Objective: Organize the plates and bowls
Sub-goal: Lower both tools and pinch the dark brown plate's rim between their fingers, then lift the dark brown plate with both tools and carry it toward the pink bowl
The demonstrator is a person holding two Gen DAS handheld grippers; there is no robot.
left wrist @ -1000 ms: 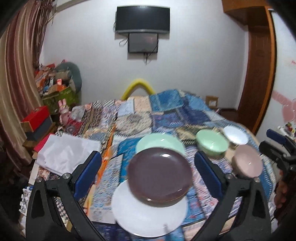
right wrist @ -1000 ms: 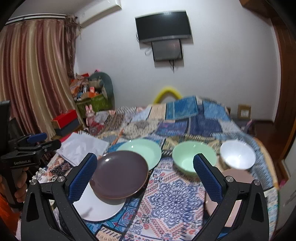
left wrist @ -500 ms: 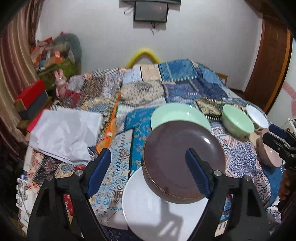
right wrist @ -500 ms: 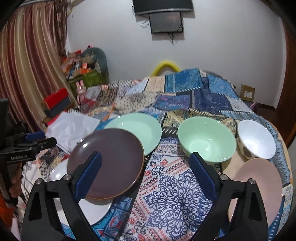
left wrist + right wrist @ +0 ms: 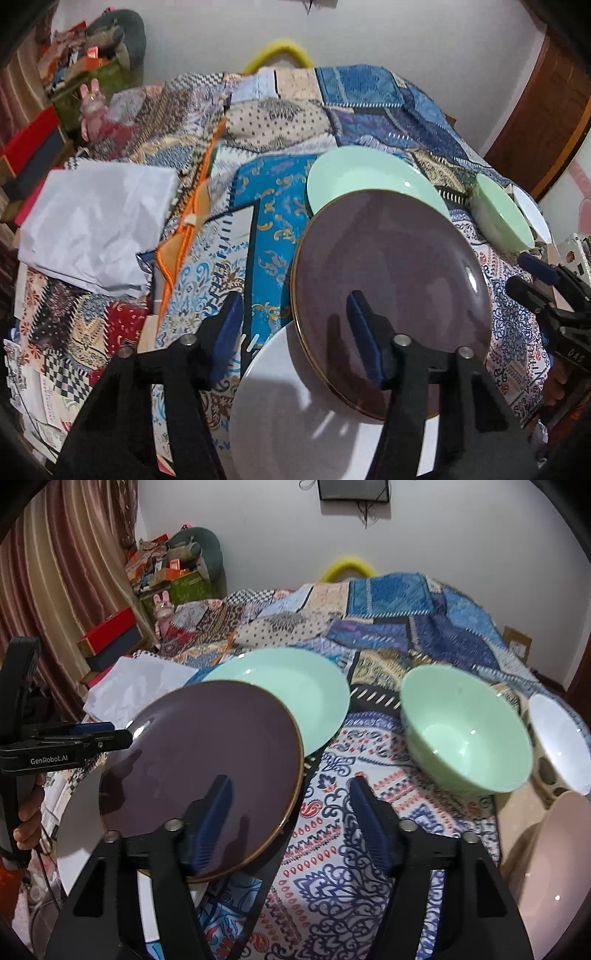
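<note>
While both grippers come down over the crockery, the brown plate [image 5: 391, 291] sits tilted, propped on the white plate [image 5: 295, 417] below it and overlapping the near edge of the mint green plate [image 5: 362, 173] behind. All three are round, so no real long axis; the brown one's face leans up toward the cameras, its raised side toward the green plate. It's a glossy glazed thing with a thin golden rim, and light spots glint on it.

Left gripper [image 5: 291, 332]: the fingers are closing, blue ribbed pads about half apart. One pad hangs over the brown plate's face, the other over the cloth, so the plate's left rim lies between them, but nothing is pinched. Right gripper [image 5: 291, 812] is much the same: fingers closing, roughly half apart, the brown plate's right rim between them, not gripped.

Off to the right are a mint green bowl [image 5: 465, 731], deep and smooth, a white bowl [image 5: 557, 738] just beside it, and a pink bowl [image 5: 554, 849] nearest the camera, all mouth-up. Everything rests on a bed [image 5: 406, 635] covered in a busy patchwork spread of blue, paisley and checks. A crumpled white sheet [image 5: 96, 225] lies on the left.

Readable text: "GenRobot.AI" on the left gripper's body in the right wrist view, held by a hand [image 5: 29, 812].
</note>
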